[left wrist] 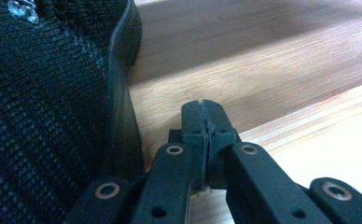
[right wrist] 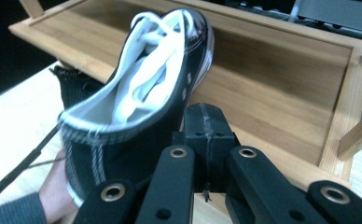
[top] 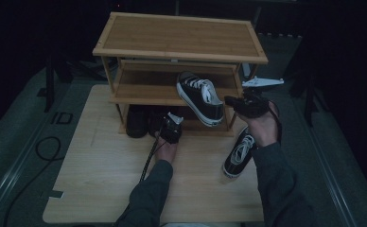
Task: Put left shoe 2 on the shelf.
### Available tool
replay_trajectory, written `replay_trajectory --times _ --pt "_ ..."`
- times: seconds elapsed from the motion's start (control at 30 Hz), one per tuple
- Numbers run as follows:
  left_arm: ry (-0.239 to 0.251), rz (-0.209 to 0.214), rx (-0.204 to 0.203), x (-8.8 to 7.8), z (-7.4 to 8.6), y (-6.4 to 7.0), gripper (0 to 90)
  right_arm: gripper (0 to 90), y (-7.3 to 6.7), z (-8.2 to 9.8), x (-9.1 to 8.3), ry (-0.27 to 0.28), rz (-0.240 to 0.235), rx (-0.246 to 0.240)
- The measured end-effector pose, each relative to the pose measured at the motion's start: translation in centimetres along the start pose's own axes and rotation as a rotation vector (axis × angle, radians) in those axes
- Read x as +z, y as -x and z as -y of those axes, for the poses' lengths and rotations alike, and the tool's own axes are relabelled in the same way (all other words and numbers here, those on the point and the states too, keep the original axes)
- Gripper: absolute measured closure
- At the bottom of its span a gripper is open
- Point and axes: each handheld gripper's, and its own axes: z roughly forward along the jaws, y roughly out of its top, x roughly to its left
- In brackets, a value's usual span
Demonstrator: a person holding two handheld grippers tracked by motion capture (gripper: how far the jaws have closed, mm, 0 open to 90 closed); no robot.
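A black and white sneaker (top: 200, 97) lies tilted on the middle shelf of a bamboo shoe rack (top: 179, 35), its heel hanging out past the shelf's front edge. My right gripper (top: 229, 100) sits just right of that heel with its jaws shut on nothing. In the right gripper view the sneaker (right wrist: 137, 93) lies left of the right gripper (right wrist: 208, 122). The matching sneaker (top: 238, 153) lies on the table by my right wrist. My left gripper (top: 168, 123) is shut at the bottom shelf. There the left gripper (left wrist: 205, 119) is beside a black knit shoe (left wrist: 44, 116).
Dark shoes (top: 136, 120) stand on the rack's bottom shelf at the left. The rack stands at the far side of a light wooden table (top: 101, 184). A cable (top: 149, 158) trails from the left gripper. Dark floor with a cable loop (top: 47, 146) surrounds the table.
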Motion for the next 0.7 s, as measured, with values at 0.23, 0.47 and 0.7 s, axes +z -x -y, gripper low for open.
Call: replay_trajectory --times 0.23,0.47,0.7 --pt "0.0 0.0 -0.002 0.0 0.0 0.0 89.1 90.0 -0.4 1.1 -0.3 -0.025 -0.012 -0.034" --pt "0.0 -0.001 0.0 0.0 0.0 0.0 89.1 90.0 -1.3 2.7 -1.3 -0.048 -0.041 -0.08" --pt "0.001 -0.003 -0.002 0.0 0.0 0.1 89.4 90.0 -2.8 3.8 -2.2 -0.057 -0.066 -0.125"
